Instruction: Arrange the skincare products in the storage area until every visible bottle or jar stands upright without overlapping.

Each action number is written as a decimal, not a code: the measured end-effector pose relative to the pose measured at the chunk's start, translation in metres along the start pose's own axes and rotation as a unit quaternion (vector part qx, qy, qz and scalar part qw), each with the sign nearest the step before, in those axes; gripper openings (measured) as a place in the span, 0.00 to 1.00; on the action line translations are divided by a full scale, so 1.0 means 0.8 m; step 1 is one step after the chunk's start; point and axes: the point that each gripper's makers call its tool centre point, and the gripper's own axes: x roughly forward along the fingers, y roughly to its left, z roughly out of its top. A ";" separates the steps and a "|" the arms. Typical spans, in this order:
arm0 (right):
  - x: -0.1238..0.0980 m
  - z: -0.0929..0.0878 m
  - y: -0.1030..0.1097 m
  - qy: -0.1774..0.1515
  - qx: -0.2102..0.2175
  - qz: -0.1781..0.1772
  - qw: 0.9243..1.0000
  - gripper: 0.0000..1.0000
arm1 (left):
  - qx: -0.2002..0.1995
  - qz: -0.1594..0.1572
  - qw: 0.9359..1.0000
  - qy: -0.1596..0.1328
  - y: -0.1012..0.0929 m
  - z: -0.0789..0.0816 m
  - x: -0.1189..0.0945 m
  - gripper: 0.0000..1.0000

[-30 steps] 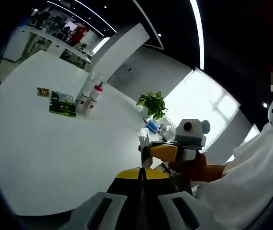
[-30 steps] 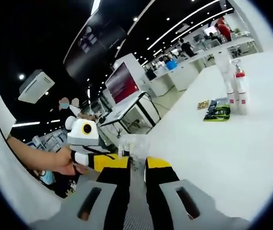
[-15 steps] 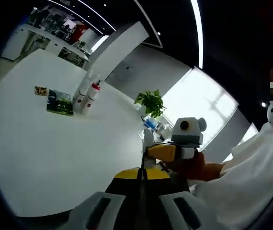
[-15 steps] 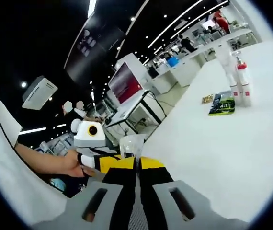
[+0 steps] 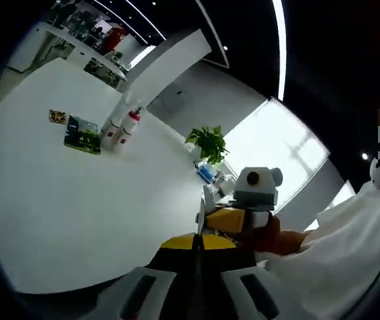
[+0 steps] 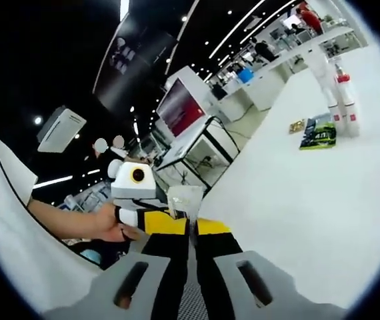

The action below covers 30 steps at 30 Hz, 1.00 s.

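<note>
Two bottles (image 5: 120, 123) stand upright on the white table (image 5: 77, 200), just beside a green packet (image 5: 83, 134) and well apart from both grippers. The left gripper (image 5: 196, 243) and right gripper (image 6: 191, 230) each have their jaws pressed together near the table's edge.

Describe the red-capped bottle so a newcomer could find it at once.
Start at the big white round table and find the cluster at its far side. Beside the flat green packet stand two white bottles; the red-capped bottle is farther from the packet, unlike the clear-topped white bottle.

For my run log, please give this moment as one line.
left hand-held gripper: shut | right hand-held gripper: shut | bottles: upright on table
</note>
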 end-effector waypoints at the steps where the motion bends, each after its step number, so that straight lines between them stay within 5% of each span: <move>1: 0.001 0.001 -0.001 -0.003 -0.012 -0.004 1.000 0.11 | 0.000 -0.005 1.000 0.001 -0.003 0.000 0.001 0.00; 5: 0.007 -0.007 0.013 0.008 -0.024 0.012 1.000 0.23 | 0.012 -0.015 1.000 0.025 -0.008 -0.011 0.004 0.00; 7: 0.006 -0.009 0.010 0.014 -0.053 -0.003 0.998 0.18 | 0.016 -0.016 0.999 0.034 -0.008 -0.015 0.004 0.00; 12: 0.004 -0.007 0.010 0.010 -0.046 0.004 0.999 0.12 | 0.020 -0.015 0.999 0.032 -0.008 -0.015 0.001 0.00; 30: 0.001 0.000 -0.007 -0.005 -0.090 -0.045 0.995 0.08 | 0.040 0.013 0.999 0.022 0.001 -0.012 0.000 0.00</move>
